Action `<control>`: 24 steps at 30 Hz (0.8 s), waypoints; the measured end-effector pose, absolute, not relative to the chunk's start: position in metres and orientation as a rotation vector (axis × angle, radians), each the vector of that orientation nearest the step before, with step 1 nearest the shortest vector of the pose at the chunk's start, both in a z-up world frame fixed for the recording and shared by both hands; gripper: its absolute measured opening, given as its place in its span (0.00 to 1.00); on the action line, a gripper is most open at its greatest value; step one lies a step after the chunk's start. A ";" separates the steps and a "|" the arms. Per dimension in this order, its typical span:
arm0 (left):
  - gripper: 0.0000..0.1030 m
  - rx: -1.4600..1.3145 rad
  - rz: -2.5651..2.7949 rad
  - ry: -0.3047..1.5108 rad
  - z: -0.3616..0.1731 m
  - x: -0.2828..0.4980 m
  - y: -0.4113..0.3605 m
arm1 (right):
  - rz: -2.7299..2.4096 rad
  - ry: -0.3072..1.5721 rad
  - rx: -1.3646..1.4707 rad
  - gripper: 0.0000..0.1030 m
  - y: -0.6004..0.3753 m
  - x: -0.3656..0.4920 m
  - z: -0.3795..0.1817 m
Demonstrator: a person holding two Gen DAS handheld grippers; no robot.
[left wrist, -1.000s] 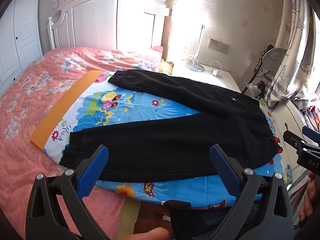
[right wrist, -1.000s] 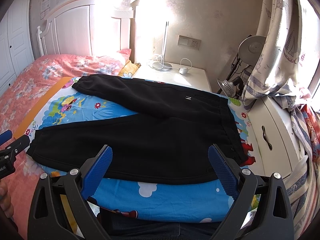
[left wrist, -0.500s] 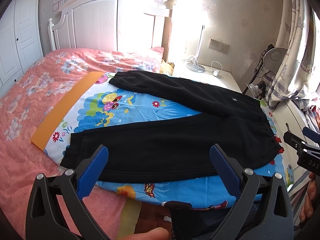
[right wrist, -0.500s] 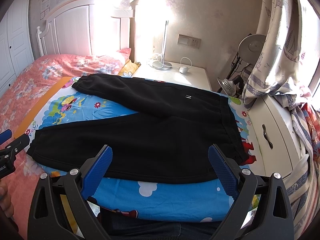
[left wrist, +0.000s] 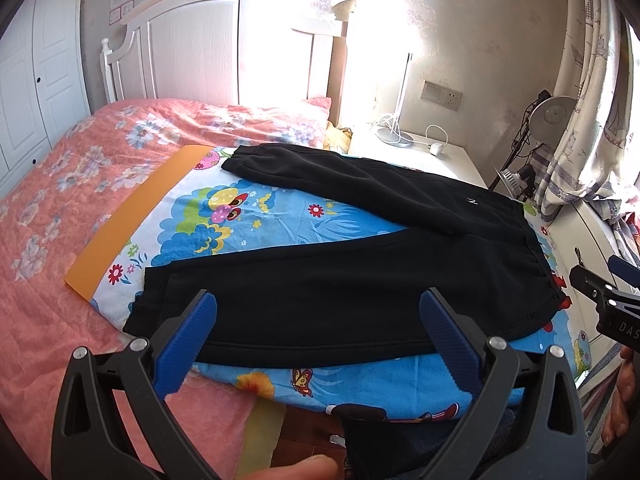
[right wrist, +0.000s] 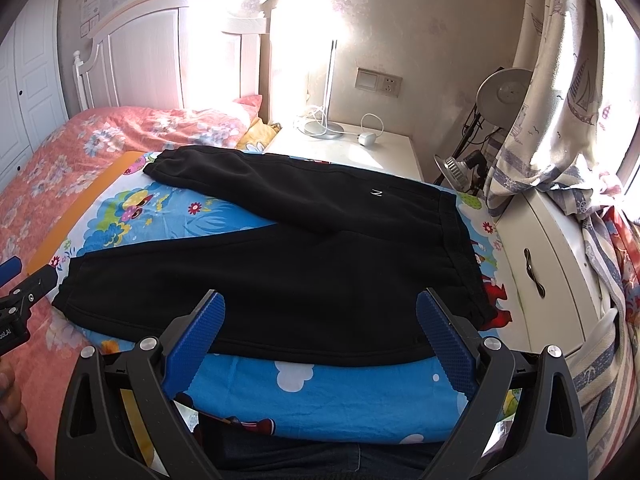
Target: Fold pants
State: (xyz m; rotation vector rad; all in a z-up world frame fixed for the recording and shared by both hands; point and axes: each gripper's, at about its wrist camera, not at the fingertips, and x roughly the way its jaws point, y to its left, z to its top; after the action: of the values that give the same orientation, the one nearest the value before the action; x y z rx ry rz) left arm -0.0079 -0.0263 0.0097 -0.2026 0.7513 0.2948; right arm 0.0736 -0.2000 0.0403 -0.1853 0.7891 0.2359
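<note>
A: Now, where do the pants (left wrist: 360, 280) lie?

B: Flat on a blue cartoon sheet (left wrist: 248, 224) spread over a bed with a pink flowered cover (left wrist: 60, 184). The waistband sits at the right, and the two legs run left, splayed apart in a V; the far leg angles toward the white headboard (left wrist: 192, 40), while the near leg lies along the near edge of the sheet.

A: And the tools?

B: Both are held above the near edge of the bed. The left tool (left wrist: 320, 328) has its blue-padded jaws spread wide, gripping nothing, framing the near leg. The right tool (right wrist: 320, 328) is likewise spread wide and empty, over the seat of the pants (right wrist: 300, 264). Neither touches the cloth.

A: What else is in frame?

B: An orange board (left wrist: 120, 220) lies under the left edge of the sheet. A white nightstand (right wrist: 360, 152) stands at the far right with a lamp base and a charger on it. A desk lamp (right wrist: 500, 96) and a patterned curtain (right wrist: 560, 80) fill the right side.
</note>
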 end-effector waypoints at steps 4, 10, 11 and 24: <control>0.98 -0.202 0.298 0.751 0.011 -0.007 -0.027 | 0.237 0.791 -0.186 0.91 -0.200 0.074 0.040; 0.98 -0.181 0.353 0.732 0.013 -0.007 -0.030 | 0.237 0.792 -0.186 0.91 -0.200 0.074 0.039; 0.98 -0.181 0.364 0.729 0.013 -0.007 -0.029 | 0.236 0.793 -0.187 0.91 -0.200 0.075 0.038; 0.98 -0.155 0.499 0.675 0.013 -0.007 -0.032 | 0.235 0.791 -0.190 0.91 -0.200 0.074 0.037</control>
State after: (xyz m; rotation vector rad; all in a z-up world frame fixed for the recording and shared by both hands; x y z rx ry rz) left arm -0.0070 -0.0325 0.0129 -0.1546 0.6752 0.4993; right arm 0.0735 -0.2004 0.0372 -0.1896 0.7910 0.2352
